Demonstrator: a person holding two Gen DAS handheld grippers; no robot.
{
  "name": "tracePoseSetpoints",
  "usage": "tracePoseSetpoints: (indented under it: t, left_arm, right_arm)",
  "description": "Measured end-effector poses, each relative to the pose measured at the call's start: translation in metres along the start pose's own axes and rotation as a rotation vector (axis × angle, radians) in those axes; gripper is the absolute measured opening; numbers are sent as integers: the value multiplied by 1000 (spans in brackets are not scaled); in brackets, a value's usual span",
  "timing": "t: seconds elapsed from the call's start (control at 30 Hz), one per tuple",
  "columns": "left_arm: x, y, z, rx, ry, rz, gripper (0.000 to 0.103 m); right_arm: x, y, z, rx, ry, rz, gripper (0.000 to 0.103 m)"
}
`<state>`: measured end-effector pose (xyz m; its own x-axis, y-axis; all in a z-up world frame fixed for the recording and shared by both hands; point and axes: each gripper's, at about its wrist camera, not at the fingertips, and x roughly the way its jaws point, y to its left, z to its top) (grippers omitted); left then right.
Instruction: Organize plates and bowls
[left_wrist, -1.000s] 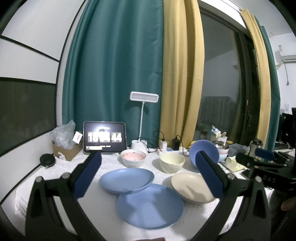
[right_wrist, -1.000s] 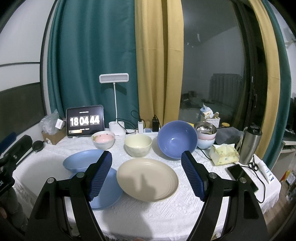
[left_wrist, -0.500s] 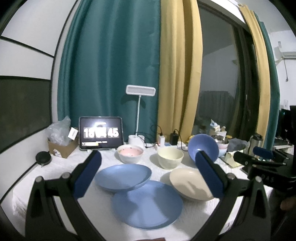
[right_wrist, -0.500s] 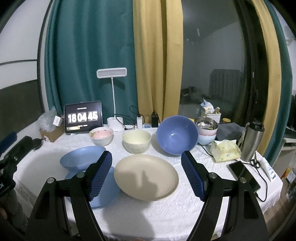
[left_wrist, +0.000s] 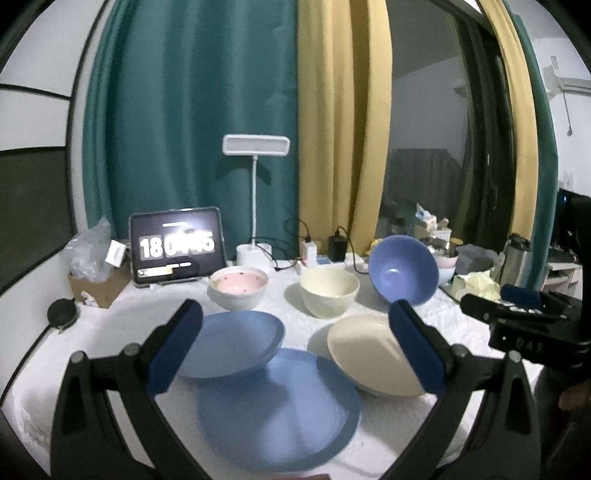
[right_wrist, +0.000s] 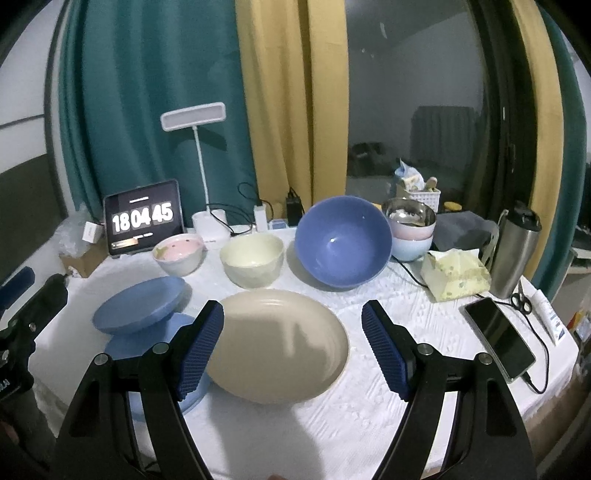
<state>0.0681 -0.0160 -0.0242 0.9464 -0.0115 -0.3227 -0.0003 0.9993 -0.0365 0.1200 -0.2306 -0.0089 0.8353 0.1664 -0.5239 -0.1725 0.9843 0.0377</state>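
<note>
tablet clock (right_wrist: 143, 220) reads 18 04 45, behind pink bowl (right_wrist: 180, 254).

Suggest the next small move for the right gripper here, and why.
Probably ease the right gripper down toward the cream plate's near rim: its jaws are open and empty, the plate lies centred between them, and nothing is stacked yet.

3 bowls (right_wrist: 252, 260) behind plates (right_wrist: 280, 343); tablet (right_wrist: 144, 223) far left, phone (right_wrist: 499, 343) right
</note>
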Motion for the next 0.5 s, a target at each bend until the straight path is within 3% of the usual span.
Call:
tracePoseSetpoints:
  t: [0.5]
  left_arm:
    - [86, -35, -8, 78, 161, -5, 101]
  right_arm:
    - [75, -43, 2, 55, 119, 15, 80]
